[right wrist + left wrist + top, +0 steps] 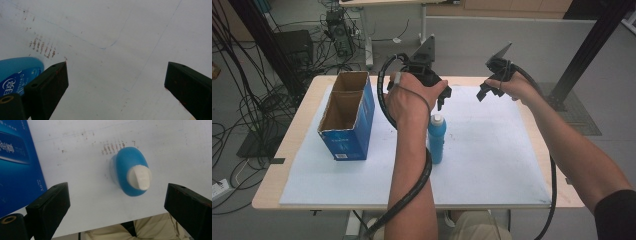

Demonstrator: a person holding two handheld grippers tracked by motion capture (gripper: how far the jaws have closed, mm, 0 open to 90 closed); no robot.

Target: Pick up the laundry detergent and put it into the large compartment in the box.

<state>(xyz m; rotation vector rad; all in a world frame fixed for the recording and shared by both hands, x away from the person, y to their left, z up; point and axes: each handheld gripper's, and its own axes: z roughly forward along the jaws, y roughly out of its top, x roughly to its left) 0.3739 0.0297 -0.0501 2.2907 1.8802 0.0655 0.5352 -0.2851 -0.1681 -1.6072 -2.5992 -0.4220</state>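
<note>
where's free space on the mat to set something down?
Widest bare patch: right half of the white mat, from the blue bottle out to the mat's right edge, below the right gripper. Also bare: the front strip near the person. Tighter: the gap between the blue box and the bottle, crossed by the left forearm.

Table (287, 150) carries a mat (492, 165) over most of its top. Bottle (437, 137) stands upright on mat, approx centre. Carton (346, 116) stands on mat, left of bottle, well apart; open top, two compartments, one behind the other. Left gripper (443, 99) held above bottle, just behind its cap, not touching; in left gripper view bottle sits between the jaws, carton at left edge. Right gripper (484, 92) held above mat, right of left gripper, behind and right of bottle.
</note>
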